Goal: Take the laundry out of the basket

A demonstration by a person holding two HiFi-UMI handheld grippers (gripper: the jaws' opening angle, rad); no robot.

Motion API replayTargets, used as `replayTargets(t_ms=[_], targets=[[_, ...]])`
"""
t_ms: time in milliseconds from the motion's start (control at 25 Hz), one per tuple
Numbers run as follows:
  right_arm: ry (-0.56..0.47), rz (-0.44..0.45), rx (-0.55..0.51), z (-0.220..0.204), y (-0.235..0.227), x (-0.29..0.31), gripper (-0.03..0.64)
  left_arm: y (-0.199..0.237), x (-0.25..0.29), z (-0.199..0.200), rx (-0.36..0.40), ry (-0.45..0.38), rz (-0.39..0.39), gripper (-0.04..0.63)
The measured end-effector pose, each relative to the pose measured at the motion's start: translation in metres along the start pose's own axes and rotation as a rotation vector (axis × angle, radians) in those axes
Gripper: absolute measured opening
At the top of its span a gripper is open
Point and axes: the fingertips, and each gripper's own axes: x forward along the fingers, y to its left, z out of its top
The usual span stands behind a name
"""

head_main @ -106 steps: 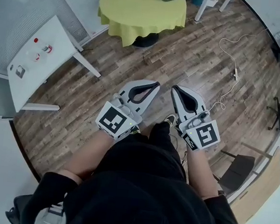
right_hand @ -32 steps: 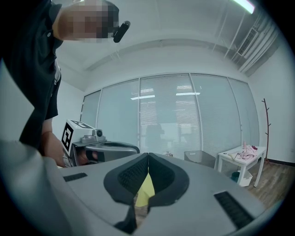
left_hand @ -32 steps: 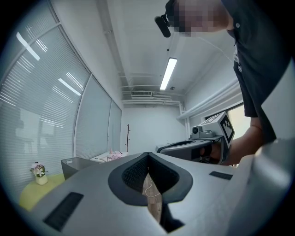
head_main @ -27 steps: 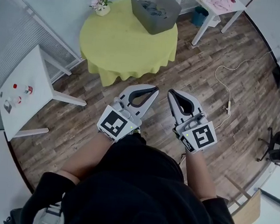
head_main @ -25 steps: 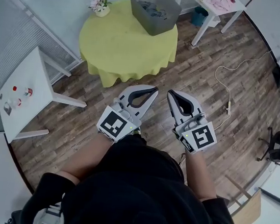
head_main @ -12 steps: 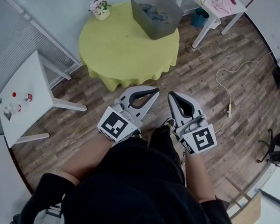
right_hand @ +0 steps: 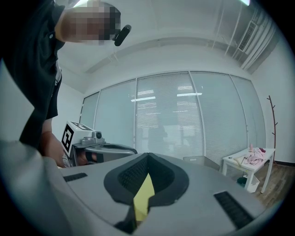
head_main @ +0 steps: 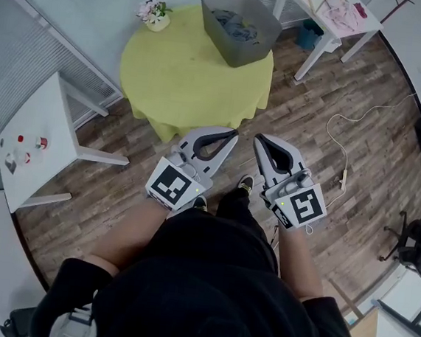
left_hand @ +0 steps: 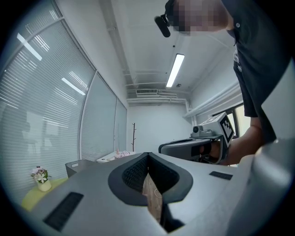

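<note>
A floor (head_main: 357, 185) of worn brown wood planks fills the room. On it stands a round desk (head_main: 182, 80) draped in a smooth lime-green cloth whose hem hangs in soft folds. A white rectangular desk (head_main: 48, 122) on slanted legs stands to its left, and a second white desk (head_main: 326, 8) at the upper right carries pale pink garments (head_main: 345, 14). The basket (head_main: 244, 55), a grey plastic tub with straight walls and rounded corners, sits on the far right part of the round desk. The laundry (head_main: 235, 26) lies crumpled inside it, grey and bluish cloth below the rim. The left hand-held gripper (head_main: 233, 134) and the right hand-held gripper (head_main: 258, 139) are held side by side over the floor, just short of the round desk's near edge. Both point level toward the desk, well apart from the basket, which lies ahead of them and slightly right. Each has a smooth grey shell, dark ribbed pads and a cube with black-and-white square markers. In its own view each one is clenched tip to tip with nothing between the jaws. A small pot of pale flowers (head_main: 156, 13) stands at the round desk's far left edge. A thin white cable (head_main: 345, 132) trails across the planks at the right.
</note>
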Motion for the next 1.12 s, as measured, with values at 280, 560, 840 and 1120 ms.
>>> replayTargets(t_ms=[280,560,840,1120], targets=[[0.003,0.063,-0.004,0.004,-0.039,0.013,0.023,0.019,0.035,0.006,-0.008,-0.004,0.06,0.006],[0.012,0.117,-0.008,0.004,-0.083,0.024,0.023,0.039,0.071,0.006,-0.009,0.005,0.122,0.006],[0.002,0.162,-0.007,0.007,-0.122,0.026,0.022,0.046,0.109,0.005,-0.024,0.005,0.176,0.006],[0.001,0.223,-0.006,0.007,-0.15,0.02,0.023,0.046,0.141,0.008,-0.017,0.008,0.229,0.006]])
